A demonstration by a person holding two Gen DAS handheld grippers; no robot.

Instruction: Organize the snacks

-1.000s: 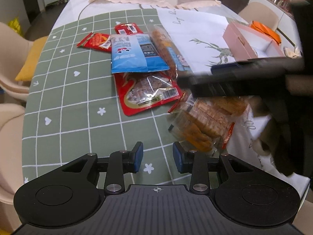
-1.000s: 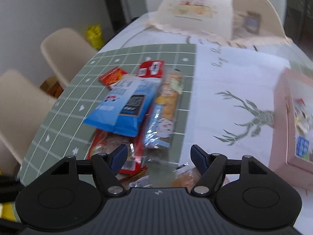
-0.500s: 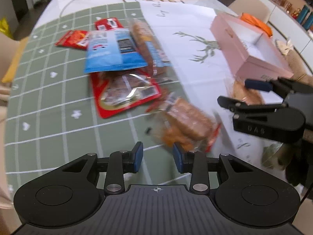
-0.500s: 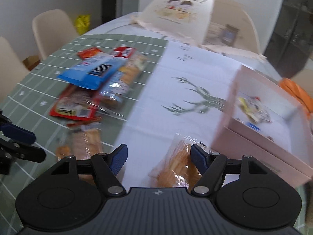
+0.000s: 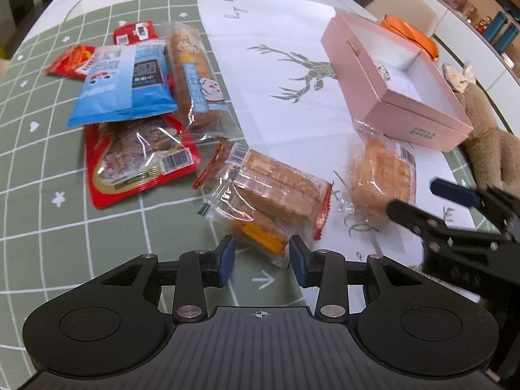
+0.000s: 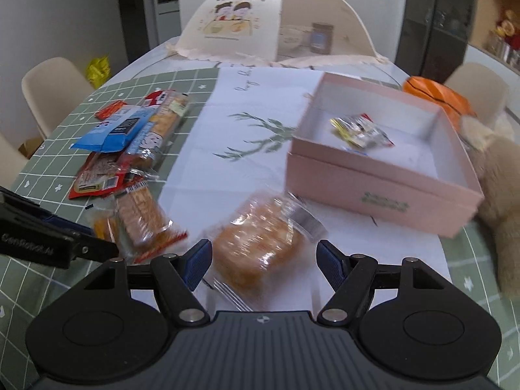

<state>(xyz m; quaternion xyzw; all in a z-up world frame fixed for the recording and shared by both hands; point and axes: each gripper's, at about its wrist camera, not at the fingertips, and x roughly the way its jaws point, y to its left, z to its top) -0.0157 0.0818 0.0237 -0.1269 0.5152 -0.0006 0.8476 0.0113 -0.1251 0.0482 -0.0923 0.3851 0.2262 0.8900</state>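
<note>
A clear cracker packet (image 5: 266, 191) with red ends lies on the checked cloth, its near end between the fingers of my left gripper (image 5: 261, 260). Those jaws are opening and the pads do not press on it. A round bread packet (image 6: 260, 247) lies in front of the pink box (image 6: 357, 182), between the wide-apart fingers of my right gripper (image 6: 263, 263), which is open and apart from it. The box holds one small wrapped snack (image 6: 360, 130). A blue bag (image 5: 123, 84), a red pouch (image 5: 136, 159) and a long cake packet (image 5: 191, 74) are piled at the far left.
A plush toy (image 6: 497, 178) leans against the box's right side. A mesh food cover (image 6: 276, 22) stands at the table's far end, with an orange object (image 6: 435, 94) behind the box. Chairs (image 6: 55, 87) stand along the left edge. Small red packets (image 5: 74, 61) lie behind the pile.
My right gripper has swung right, from the snack pile to the bread packet by the pink box. My left gripper has closed in on the cracker packet and its jaws have widened.
</note>
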